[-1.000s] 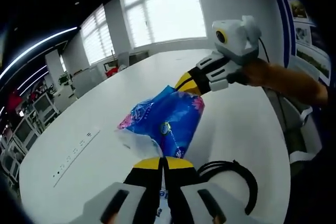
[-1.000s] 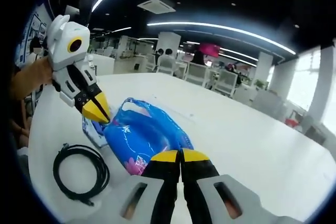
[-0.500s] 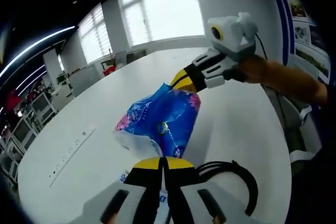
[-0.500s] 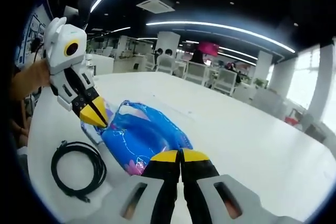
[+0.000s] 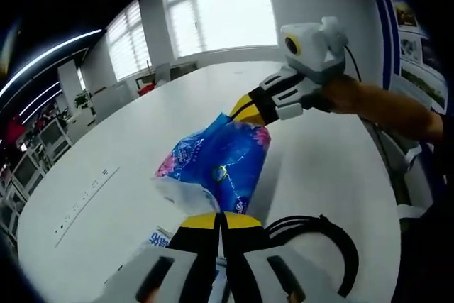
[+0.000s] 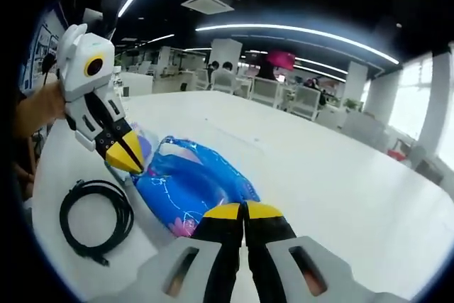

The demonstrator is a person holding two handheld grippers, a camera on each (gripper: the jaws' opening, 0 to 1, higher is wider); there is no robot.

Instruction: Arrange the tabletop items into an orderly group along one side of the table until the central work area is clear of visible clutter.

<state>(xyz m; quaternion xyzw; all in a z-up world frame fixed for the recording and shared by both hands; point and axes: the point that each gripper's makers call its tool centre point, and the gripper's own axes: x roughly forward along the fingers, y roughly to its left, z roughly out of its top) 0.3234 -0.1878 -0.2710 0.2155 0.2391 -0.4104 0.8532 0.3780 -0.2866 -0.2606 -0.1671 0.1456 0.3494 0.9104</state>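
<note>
A blue plastic bag with pink print is stretched between my two grippers over the white table. My left gripper is shut on its near, whitish end at the bottom of the left gripper view. The right gripper reaches in from the right and is shut on the bag's far end. In the right gripper view the bag runs from my right gripper up to the left gripper, which comes in from the left.
A coiled black cable lies on the table beside the bag, also visible as the cable. A small white-and-blue pack lies under the left gripper. A person's arm holds the right gripper. Chairs and desks stand far behind.
Both grippers stay shut on the bag. Both views have shifted slightly, and the left gripper with its end of the bag has drifted a little lower and to the left.
</note>
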